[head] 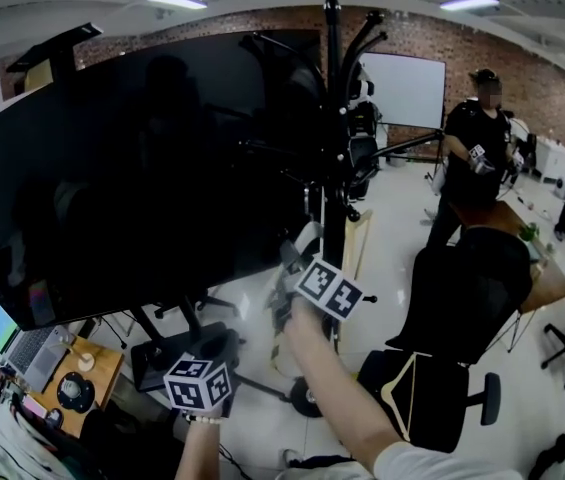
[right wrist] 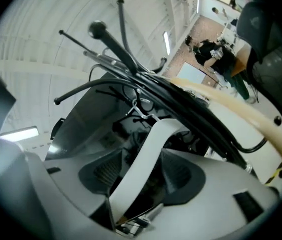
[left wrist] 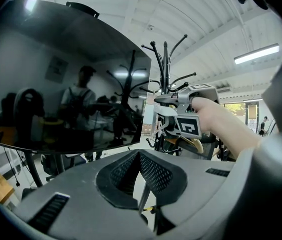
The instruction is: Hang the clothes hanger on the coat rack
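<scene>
White clothes hanger [right wrist: 153,139], seen as a flat band, runs up between the jaws of the right hand-held gripper [right wrist: 141,166]. The jaws stand spread, with a dark gap beside the band, so the pads do not appear to pinch it. At the band's 12 o'clock end, its wire hook [right wrist: 138,106] lies among the dark curved arms of the coat rack [right wrist: 126,59]. Whether the hook is seated over an arm cannot be told. A beige curved bar [right wrist: 250,114], possibly another hanger, crosses at 3 o'clock.

In the head view the black coat rack [head: 334,118] stands at 12 o'clock of the right hand-held gripper [head: 297,263], which is raised close against its pole. A large dark screen [head: 132,168] fills the 9 to 10 o'clock side. The left hand-held gripper [left wrist: 139,156] waits at 7 o'clock, low and well apart from the rack. Its tips are pressed together on nothing.

Step in hand, as judged: the release of the hanger at the rack. The next move calls for drawing the right hand-held gripper straight back along the band, jaws kept wide, so that no pad drags the hook off its arm. If the hook proves unseated, a fresh pinch and a lift over the arm are needed.
</scene>
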Demonstrator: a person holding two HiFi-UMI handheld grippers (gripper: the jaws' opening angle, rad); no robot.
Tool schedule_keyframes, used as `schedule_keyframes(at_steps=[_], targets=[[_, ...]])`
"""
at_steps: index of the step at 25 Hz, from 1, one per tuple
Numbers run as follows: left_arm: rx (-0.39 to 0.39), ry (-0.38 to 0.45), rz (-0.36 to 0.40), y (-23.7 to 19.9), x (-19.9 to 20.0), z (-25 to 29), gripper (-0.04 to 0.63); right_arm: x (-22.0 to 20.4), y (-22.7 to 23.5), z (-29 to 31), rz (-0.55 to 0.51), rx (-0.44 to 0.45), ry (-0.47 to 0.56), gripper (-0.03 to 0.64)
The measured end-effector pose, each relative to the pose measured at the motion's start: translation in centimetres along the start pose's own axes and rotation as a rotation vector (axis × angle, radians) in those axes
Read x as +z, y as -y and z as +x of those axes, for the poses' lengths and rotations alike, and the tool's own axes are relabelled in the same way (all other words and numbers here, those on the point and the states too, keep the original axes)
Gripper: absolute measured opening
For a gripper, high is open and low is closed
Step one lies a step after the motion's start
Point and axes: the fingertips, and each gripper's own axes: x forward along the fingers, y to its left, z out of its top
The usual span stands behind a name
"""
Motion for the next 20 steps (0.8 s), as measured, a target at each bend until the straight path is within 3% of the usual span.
schedule_keyframes(at_steps=[2,8,17,20], targets=[[-0.002,0.006,-0.003,0.6,-0.1,-0.5,-0.002,0.1,-1.1,-1.3,-0.046,0.004,0.014,0.252],[-0.022,0.006,-0.024,3.7,-1.5,-2.4,-0.002,-0.8,-2.5,-4.0,-0.051,0.033,-0.021,0.252],[-0.029,0.055,-0.034,7.5,-1.6,-5.4,-0.002,-2.8,-7.0,-13.5,-0.138,0.23,-0.107,0.25],[-0.031,0.07,-0.037,9.2,-1.7,-6.3,-0.002,-2.7,-7.1,-16.4,-0.151,0.272,-0.126,0.171]])
